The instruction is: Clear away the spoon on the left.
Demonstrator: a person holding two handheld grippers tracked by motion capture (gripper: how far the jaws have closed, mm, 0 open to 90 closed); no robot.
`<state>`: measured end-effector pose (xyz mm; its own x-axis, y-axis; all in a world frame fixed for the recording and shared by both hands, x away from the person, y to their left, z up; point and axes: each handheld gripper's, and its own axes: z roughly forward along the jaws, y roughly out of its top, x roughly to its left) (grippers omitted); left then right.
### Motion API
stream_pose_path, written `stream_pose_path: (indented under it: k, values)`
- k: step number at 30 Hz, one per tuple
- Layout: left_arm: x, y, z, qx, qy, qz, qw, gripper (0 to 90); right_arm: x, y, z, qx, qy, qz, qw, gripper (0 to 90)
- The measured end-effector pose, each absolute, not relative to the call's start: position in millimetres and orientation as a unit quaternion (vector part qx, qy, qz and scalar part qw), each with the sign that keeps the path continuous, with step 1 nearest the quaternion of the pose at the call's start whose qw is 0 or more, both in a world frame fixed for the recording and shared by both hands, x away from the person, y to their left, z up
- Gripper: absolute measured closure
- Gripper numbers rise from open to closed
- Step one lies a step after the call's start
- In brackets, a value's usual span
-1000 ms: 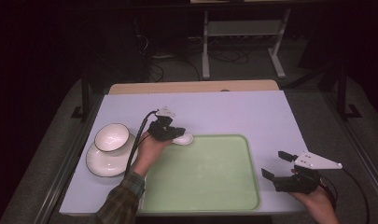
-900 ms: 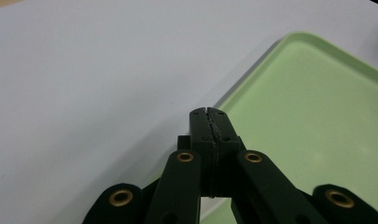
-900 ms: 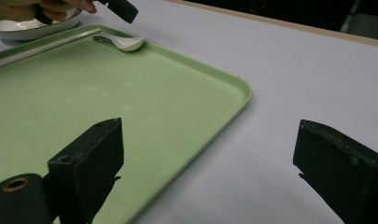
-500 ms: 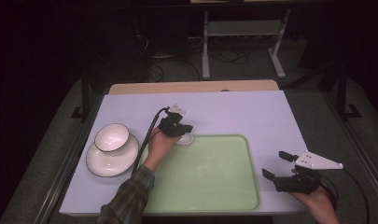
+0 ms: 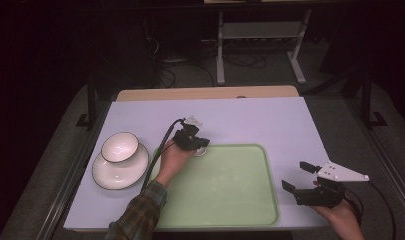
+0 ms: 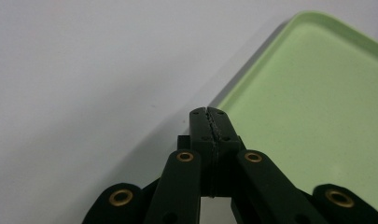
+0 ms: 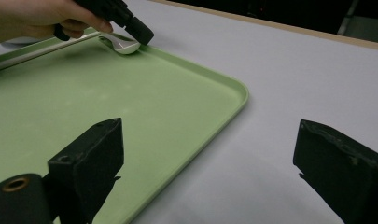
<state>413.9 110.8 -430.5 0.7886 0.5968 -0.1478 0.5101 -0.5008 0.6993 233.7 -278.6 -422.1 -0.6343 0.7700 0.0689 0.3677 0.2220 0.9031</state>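
Near the surface's (image 5: pixel 270 120) left edge a bowl (image 5: pixel 119 146) sits on a plate (image 5: pixel 115 172). The left hand-held gripper (image 5: pixel 196 146), jaws pressed together, holds a white spoon (image 7: pixel 123 45) over the green tray's (image 5: pixel 230 200) far-left corner; a thin grip could let it slip onto the rim. The right hand-held gripper (image 5: pixel 302 177) hovers wide near the right front corner. Beyond, the room is dark, with a metal stand on the floor.
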Motion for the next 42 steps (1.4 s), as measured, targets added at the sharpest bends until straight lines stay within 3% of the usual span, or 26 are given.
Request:
stream_pose_path:
  k: [22,42]
  values:
    - [384.4,112.7,-435.3,0.885,0.292,0.045,0.36,89.9,233.9,-278.1,-422.1,0.377,0.756,0.496,0.202,8.0]
    - [342.6,153.7,-433.6,0.892,0.289,0.031,0.346,89.9,233.1,-277.9,-421.3,0.376,0.756,0.495,0.205,8.0]
